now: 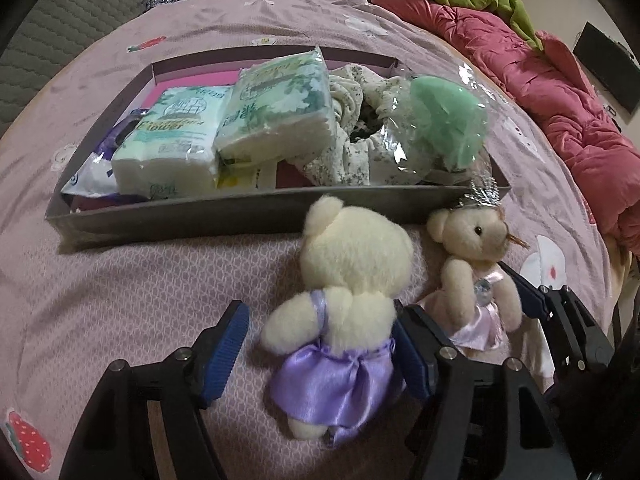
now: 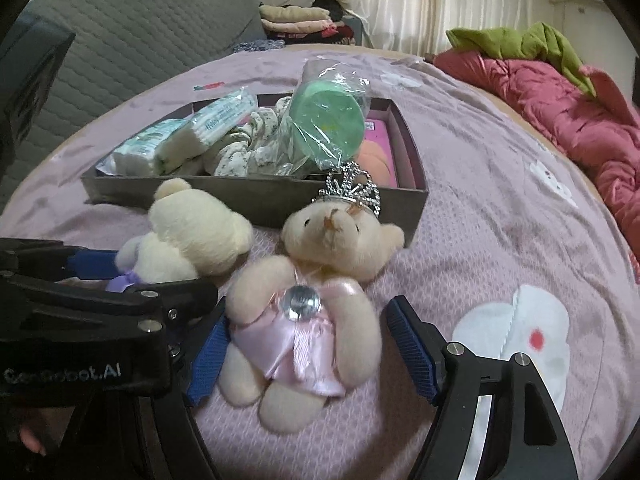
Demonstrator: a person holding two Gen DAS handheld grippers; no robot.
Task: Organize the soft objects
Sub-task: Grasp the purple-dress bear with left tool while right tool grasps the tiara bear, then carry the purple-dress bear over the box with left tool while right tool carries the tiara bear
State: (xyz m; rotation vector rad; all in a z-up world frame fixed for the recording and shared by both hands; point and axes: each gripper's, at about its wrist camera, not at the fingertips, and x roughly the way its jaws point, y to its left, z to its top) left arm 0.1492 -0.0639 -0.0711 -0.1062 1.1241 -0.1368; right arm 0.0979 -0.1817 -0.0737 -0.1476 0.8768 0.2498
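Note:
A cream teddy bear in a purple satin dress [image 1: 344, 320] lies face down on the pink bedspread, between the open fingers of my left gripper [image 1: 320, 352]; it also shows in the right wrist view [image 2: 188, 236]. A beige bear in a pink dress with a silver crown [image 2: 312, 304] lies face up between the open fingers of my right gripper [image 2: 316, 356]; it also shows in the left wrist view [image 1: 476, 276]. Neither gripper has closed on its bear. Just behind both bears stands a shallow dark box [image 1: 248, 210].
The box [image 2: 256, 196] holds two tissue packs [image 1: 224, 128], a floral cloth [image 1: 360, 128], a green sponge in clear wrap [image 1: 444, 124] and an orange soft item [image 2: 374, 158]. A red quilt [image 1: 560, 100] with a green cloth lies at right. Folded clothes sit far back.

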